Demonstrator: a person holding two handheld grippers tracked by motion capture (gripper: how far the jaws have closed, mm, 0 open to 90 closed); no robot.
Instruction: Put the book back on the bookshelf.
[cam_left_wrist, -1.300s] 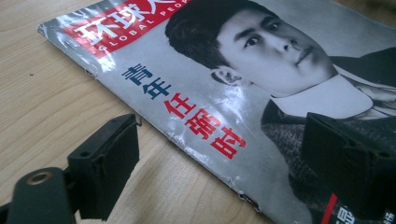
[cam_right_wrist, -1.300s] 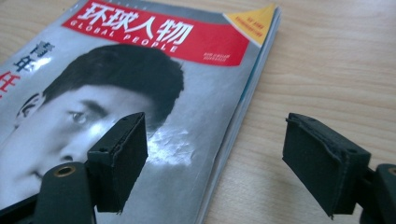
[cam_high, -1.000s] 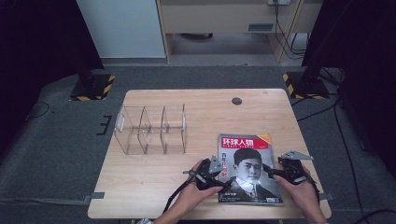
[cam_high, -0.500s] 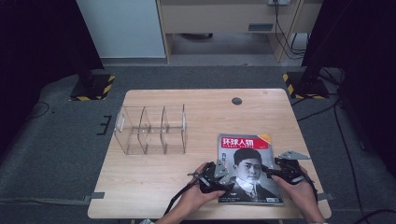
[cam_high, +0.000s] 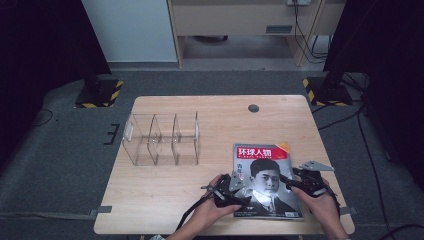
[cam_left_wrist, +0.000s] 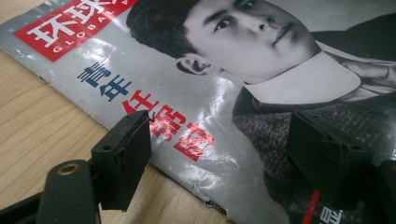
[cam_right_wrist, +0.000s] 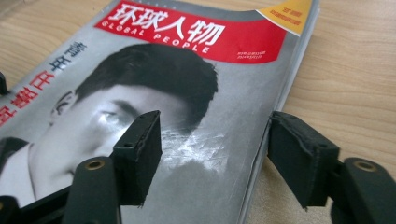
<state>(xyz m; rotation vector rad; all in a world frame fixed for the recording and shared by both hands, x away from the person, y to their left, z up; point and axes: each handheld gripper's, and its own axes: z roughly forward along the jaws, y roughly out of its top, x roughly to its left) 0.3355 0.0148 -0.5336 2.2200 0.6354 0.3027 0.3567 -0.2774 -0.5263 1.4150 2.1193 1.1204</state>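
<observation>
A magazine (cam_high: 265, 180) with a red title band and a man's portrait lies flat on the front right of the wooden table (cam_high: 210, 120). My left gripper (cam_high: 239, 186) is at its left edge. Its jaws are open, one over the spine edge and one above the cover (cam_left_wrist: 210, 70). My right gripper (cam_high: 292, 181) is at the right edge. Its jaws have just been closing and stand open. One jaw is over the cover (cam_right_wrist: 187, 93) and the other is beside the page edge on the wood, so the magazine's edge is between them. Neither pair of pads visibly presses on the magazine.
A clear acrylic organizer (cam_high: 162, 140) with several compartments stands at the left middle of the table. A dark round grommet (cam_high: 253, 108) sits near the far edge. The table's front edge runs just below both hands. Black-and-yellow stand bases (cam_high: 100, 92) are on the floor behind.
The left hand has shifted slightly right, toward the magazine's left edge. The right hand has kept its place, and its jaws look narrower.
</observation>
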